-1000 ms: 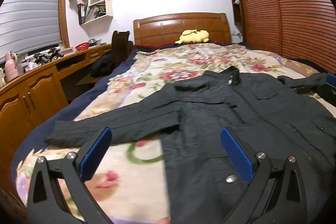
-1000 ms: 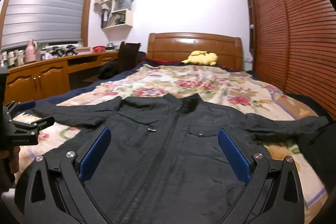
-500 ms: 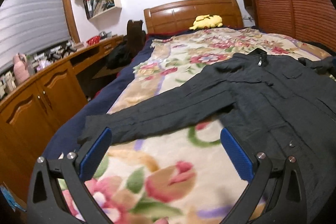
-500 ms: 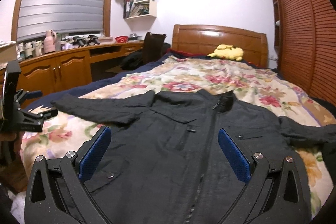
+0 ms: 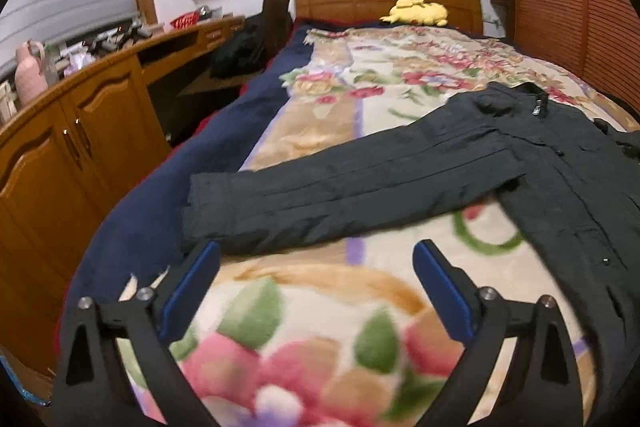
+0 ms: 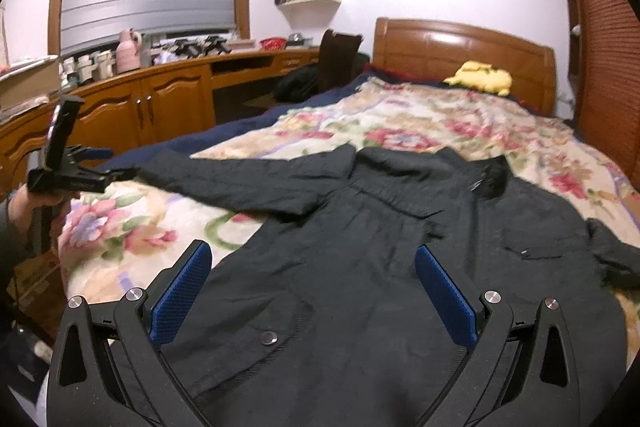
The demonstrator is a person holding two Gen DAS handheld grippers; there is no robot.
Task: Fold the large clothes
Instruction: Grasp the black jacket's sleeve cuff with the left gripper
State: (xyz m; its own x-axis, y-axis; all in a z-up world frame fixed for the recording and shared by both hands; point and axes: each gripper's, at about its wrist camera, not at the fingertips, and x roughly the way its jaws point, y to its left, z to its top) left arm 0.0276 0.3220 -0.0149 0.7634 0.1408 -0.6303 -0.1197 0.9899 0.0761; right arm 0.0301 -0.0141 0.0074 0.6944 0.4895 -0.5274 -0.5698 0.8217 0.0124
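On the bed [image 5: 248, 131] the jacket [image 6: 360, 267] lies flat, soft and probably weighty; left gripper [image 5: 316, 279], jaws apart, nears the cuff [image 5: 208, 203], right gripper [image 6: 312, 287] spread above the hem.

No legible text, label, brand or number anywhere

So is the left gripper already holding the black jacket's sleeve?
No, the left gripper has its jaws open just short of the black jacket's sleeve.
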